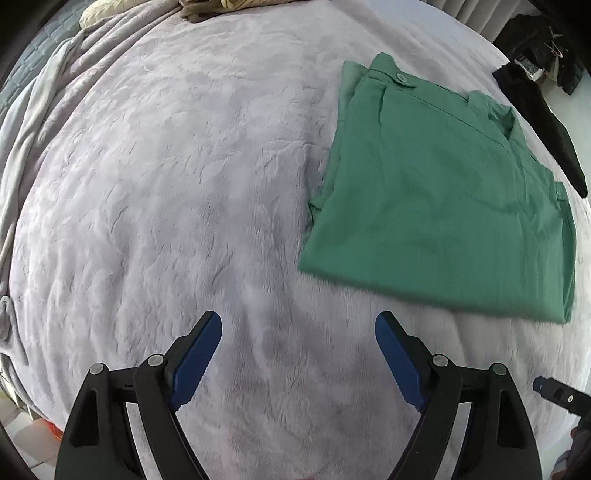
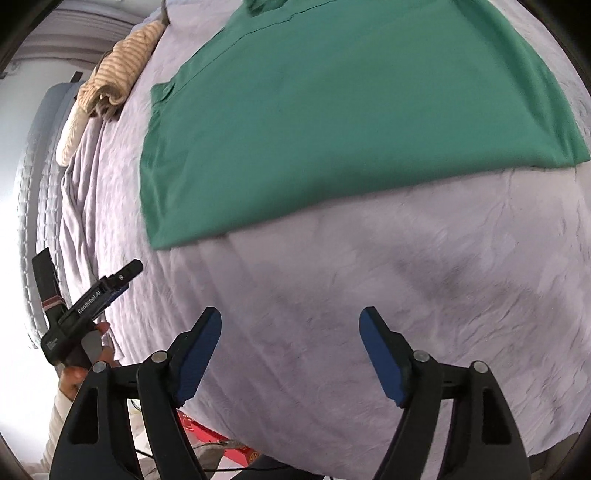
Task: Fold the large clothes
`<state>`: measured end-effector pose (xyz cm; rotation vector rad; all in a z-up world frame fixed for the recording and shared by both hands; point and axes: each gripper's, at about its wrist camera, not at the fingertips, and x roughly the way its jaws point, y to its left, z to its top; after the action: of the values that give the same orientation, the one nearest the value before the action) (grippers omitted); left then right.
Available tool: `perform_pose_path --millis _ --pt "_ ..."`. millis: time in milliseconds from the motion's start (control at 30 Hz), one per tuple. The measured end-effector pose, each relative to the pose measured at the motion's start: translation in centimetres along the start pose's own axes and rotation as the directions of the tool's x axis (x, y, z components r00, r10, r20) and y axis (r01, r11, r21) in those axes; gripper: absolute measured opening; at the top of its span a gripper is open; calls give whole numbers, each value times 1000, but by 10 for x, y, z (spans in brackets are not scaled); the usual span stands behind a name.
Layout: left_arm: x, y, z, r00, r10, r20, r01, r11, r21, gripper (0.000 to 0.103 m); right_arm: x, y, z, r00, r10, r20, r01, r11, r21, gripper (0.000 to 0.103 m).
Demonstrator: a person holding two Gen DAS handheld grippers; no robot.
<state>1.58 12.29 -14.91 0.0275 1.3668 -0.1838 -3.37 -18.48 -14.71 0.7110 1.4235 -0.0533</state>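
Note:
A green buttoned garment (image 1: pixel 443 192) lies folded into a flat rectangle on the pale lilac bed cover (image 1: pixel 166 184). It fills the upper part of the right wrist view (image 2: pixel 332 110). My left gripper (image 1: pixel 297 325) is open and empty above bare cover, to the left of and nearer than the garment. My right gripper (image 2: pixel 290 321) is open and empty above bare cover, just short of the garment's near edge. The left gripper's body also shows at the left of the right wrist view (image 2: pixel 92 299), held in a hand.
A striped beige cloth (image 2: pixel 118 70) lies bunched at the bed's far edge, also seen in the left wrist view (image 1: pixel 221 7). A black garment (image 1: pixel 546 122) lies beyond the green one. Crumpled grey bedding (image 1: pixel 33 122) runs along the left. A red object (image 2: pixel 221 439) sits below the bed edge.

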Motion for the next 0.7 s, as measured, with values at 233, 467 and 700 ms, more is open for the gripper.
perform_pose_path --millis 233,467,700 --pt "-10 0 -15 999 -32 -7 32 999 14 103 4 26 -10 1000 -2 1 2 999 -32 84" --pt "-13 4 -17 999 -27 -21 28 999 27 103 9 39 -16 1000 12 15 -11 999 -32 103" --pt "-9 5 -18 999 -19 -32 20 999 45 103 21 40 -21 1000 24 -4 -24 1000 -11 103"
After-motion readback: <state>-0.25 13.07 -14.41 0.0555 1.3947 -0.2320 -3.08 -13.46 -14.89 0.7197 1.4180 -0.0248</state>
